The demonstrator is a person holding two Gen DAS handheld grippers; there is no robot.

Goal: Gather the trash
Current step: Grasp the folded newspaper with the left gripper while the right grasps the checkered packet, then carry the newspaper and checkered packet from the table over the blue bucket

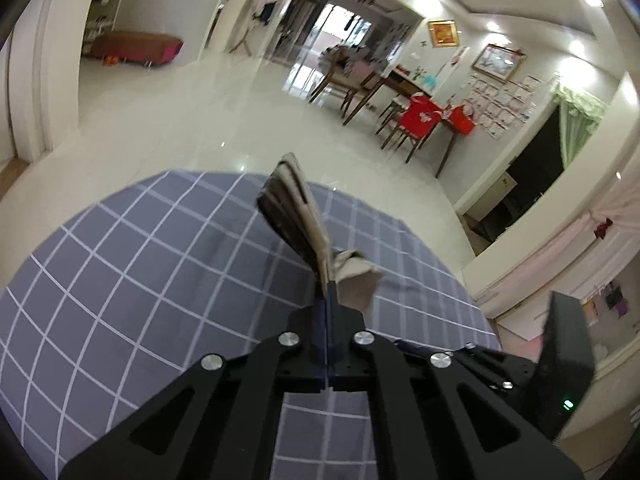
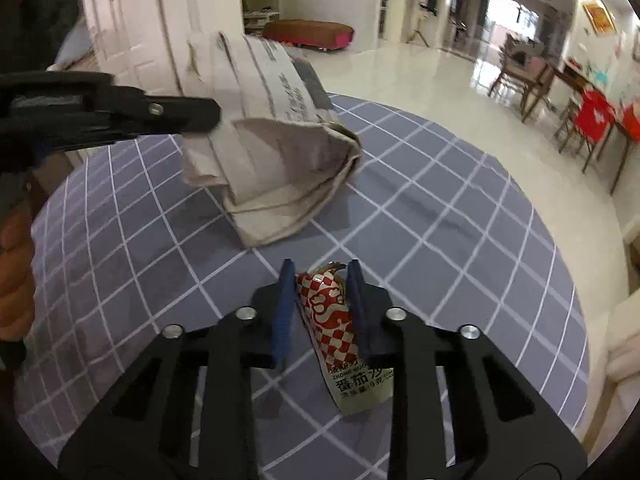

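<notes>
A folded newspaper (image 1: 296, 216) sticks up from my left gripper (image 1: 327, 290), whose jaws are shut flat on its lower edge. In the right wrist view the same newspaper (image 2: 276, 140) hangs tilted just above the cloth, with the left gripper (image 2: 208, 118) pinching its left side. A small red-and-white checked sauce packet (image 2: 332, 312) lies on the round table between the blue pads (image 2: 285, 304) of my right gripper (image 2: 320, 270). Both pads press against its sides. The packet's printed lower end sticks out towards the camera.
The round table wears a blue-grey checked cloth (image 2: 460, 216), (image 1: 132, 264). A person's hand (image 2: 14, 272) grips the left tool's handle. Beyond the table are shiny floor tiles, a dining table with chairs (image 1: 404, 116) and a low bench (image 1: 136, 46).
</notes>
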